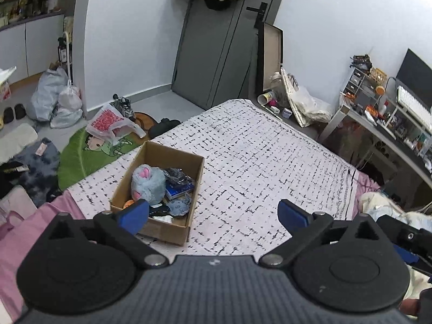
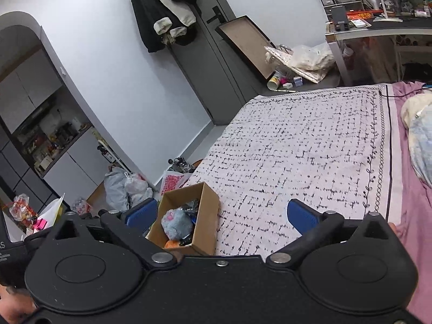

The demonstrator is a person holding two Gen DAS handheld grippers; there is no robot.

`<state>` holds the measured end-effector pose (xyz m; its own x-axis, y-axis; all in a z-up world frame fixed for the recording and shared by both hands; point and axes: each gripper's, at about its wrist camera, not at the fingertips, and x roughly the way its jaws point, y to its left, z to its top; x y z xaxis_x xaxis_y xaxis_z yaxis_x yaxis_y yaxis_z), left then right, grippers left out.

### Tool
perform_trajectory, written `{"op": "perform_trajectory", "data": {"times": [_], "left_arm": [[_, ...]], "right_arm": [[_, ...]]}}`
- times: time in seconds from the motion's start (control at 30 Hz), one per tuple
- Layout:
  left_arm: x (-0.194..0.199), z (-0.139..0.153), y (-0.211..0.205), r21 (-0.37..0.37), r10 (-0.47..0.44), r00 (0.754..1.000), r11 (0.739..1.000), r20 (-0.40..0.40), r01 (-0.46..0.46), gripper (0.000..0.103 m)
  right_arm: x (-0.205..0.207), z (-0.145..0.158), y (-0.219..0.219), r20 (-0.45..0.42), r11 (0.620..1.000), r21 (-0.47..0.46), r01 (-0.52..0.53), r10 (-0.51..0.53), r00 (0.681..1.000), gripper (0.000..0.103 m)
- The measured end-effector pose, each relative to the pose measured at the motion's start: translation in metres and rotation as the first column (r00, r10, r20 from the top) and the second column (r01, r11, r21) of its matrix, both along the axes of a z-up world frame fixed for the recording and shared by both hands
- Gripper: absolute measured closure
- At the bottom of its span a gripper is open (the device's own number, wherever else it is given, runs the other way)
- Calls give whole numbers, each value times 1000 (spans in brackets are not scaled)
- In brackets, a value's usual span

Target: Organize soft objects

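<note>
A cardboard box (image 1: 172,154) sits on the patterned blanket (image 1: 256,156) near the bed's left edge. Inside lie a blue-grey plush toy (image 1: 148,181), dark soft items (image 1: 179,179) and something orange (image 1: 129,203). My left gripper (image 1: 213,213) is open and empty, above the blanket just right of the box. The right wrist view shows the same box (image 2: 209,208) and plush (image 2: 176,222). My right gripper (image 2: 222,214) is open and empty, held over the box's near right side.
The floor left of the bed holds plastic bags (image 1: 58,97), a green leaf mat (image 1: 81,156) and shoes (image 1: 124,105). A desk (image 1: 383,127) stands right of the bed. A pale bundle (image 2: 419,135) lies on the pink sheet at the right. A grey door (image 1: 216,40) is ahead.
</note>
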<state>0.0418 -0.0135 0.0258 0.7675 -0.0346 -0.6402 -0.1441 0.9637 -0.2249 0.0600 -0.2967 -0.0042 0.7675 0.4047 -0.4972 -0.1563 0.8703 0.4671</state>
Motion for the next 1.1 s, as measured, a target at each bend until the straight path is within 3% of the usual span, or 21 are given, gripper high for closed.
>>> {"op": "perform_trajectory", "data": {"times": [0.2,0.33,0.57,1.1], "left_arm": [[-10,0,-7,57,-43,999,997,-1,43,2],[-17,-1,-3,43,-46,999,998,-6,47,2],[-25,-3,2,115,-72,997,991,-18,73,2],[-29,-13,13,158,-103,992,981,-76,114,2]], "right_arm": [[-9,0,12,-17,999,-43,-33,33,999,0],[-16,-1,16,-18,998,-58,-34,33,999,0],[-20,-6,16,-62,998,-61,-13,10,998,0],[-24,-12,25,-113,995,-93,-22,12,994,0]]}}
